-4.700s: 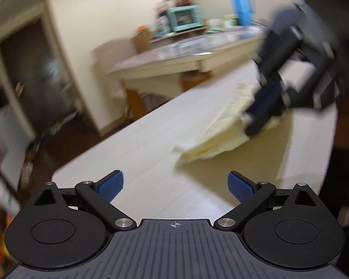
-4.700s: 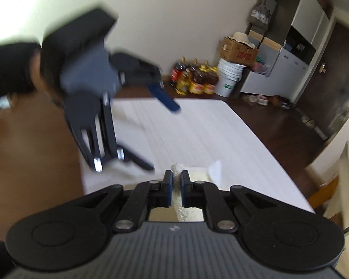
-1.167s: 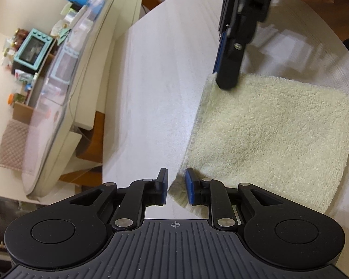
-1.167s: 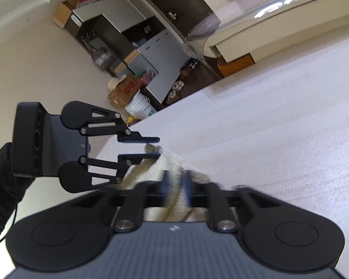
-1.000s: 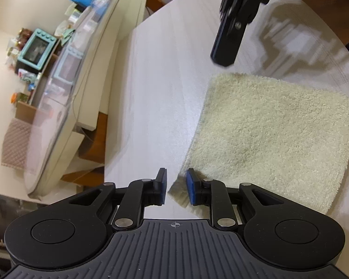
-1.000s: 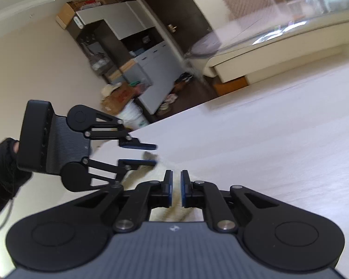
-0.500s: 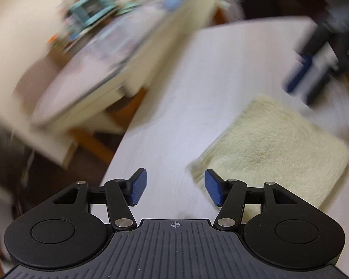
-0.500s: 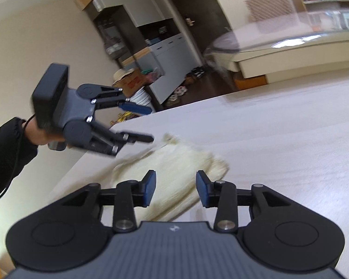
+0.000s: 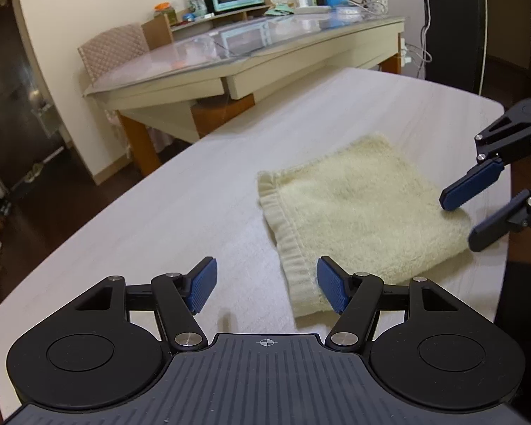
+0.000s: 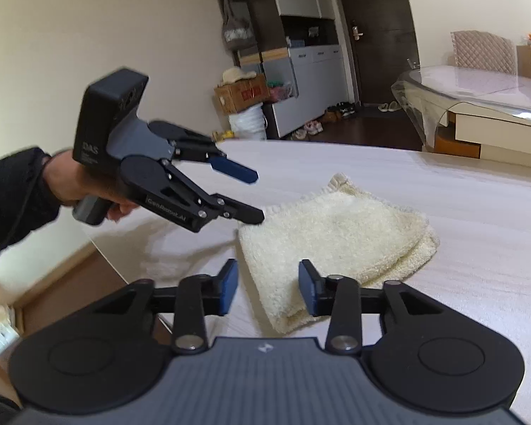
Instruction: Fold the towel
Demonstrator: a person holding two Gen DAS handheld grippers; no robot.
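Left hand-held gripper [image 9: 265,285] opening, right [image 10: 267,292] closing, both empty; towel [image 9: 361,212] partly hidden.

- The left gripper [image 10: 256,194] is matte black, with a boxy camera housing, a grey handle and white lettering along its linkage arm.
- Its fingers [image 10: 235,170] end in ribbed blue pads; silver screws mark the pivots.
- The right gripper [image 10: 267,290] has the same black linkage, round side discs and ridged grey body.
- A black sleeve [image 10: 14,194] covers the arm, with a thin cable along it.
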